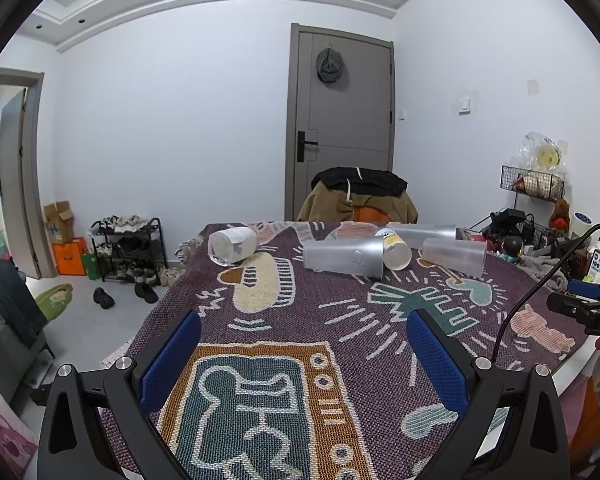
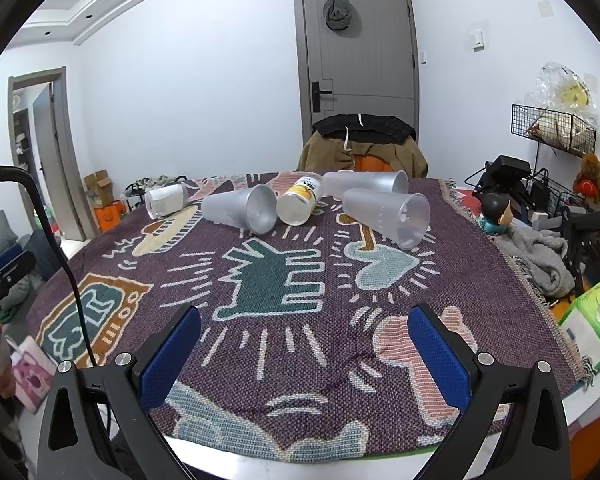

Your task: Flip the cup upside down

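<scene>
Right gripper (image 2: 304,348) spread wide, empty, low in frame; left gripper (image 1: 303,346) likewise; cups (image 2: 388,216) lie sideways mid-frame on cloth (image 2: 284,360); pinch nearest cup mid-wall, lightly, rotate rim down before setting.

Rear cup (image 1: 426,232) — half hidden

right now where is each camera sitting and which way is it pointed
Left wrist: rides on the left gripper, low over the near-left of the patterned cloth, facing the door; its own open blue fingers show, and the right gripper at the right edge.
Right wrist: rides on the right gripper, further right, facing the same way; its open fingers show, and the left gripper at the left edge.
Shared: the five cups lying on their sides, including the frosted cup.
</scene>
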A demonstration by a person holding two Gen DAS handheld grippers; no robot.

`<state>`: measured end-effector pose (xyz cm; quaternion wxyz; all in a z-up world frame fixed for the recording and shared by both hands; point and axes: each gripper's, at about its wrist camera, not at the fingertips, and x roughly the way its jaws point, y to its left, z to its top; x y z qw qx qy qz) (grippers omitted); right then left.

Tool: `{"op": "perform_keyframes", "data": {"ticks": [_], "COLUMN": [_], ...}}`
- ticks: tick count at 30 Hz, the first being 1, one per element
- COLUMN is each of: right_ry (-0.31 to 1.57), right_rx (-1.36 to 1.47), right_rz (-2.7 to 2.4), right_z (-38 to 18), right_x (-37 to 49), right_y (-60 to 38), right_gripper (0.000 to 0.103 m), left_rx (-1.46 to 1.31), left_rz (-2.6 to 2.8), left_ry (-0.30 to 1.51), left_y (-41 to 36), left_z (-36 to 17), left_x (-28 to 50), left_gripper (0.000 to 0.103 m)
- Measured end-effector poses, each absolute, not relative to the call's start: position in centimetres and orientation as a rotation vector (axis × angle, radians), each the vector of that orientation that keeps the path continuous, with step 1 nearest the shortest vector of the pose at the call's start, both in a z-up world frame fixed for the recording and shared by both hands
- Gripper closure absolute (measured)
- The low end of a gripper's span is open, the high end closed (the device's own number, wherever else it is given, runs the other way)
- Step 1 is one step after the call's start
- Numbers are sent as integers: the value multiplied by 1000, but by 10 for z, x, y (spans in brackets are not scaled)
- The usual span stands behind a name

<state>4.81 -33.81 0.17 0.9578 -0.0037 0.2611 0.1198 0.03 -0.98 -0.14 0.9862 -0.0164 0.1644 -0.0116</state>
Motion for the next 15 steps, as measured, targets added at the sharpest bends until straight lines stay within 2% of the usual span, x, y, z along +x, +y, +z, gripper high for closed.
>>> {"op": "perform_keyframes", "data": {"ticks": [15], "right_ry": [535], "right_rx": [-10], "right_rz": [240], "right_z": [0], "right_x": [48], "right_y": [-339], "right_gripper": [0], "left_rx": [-30], "left_rz": [-16], "left_ry": [332], "left_y": [-8], "left_z": [-3], "left_x": [-1], "left_gripper": [0]}}
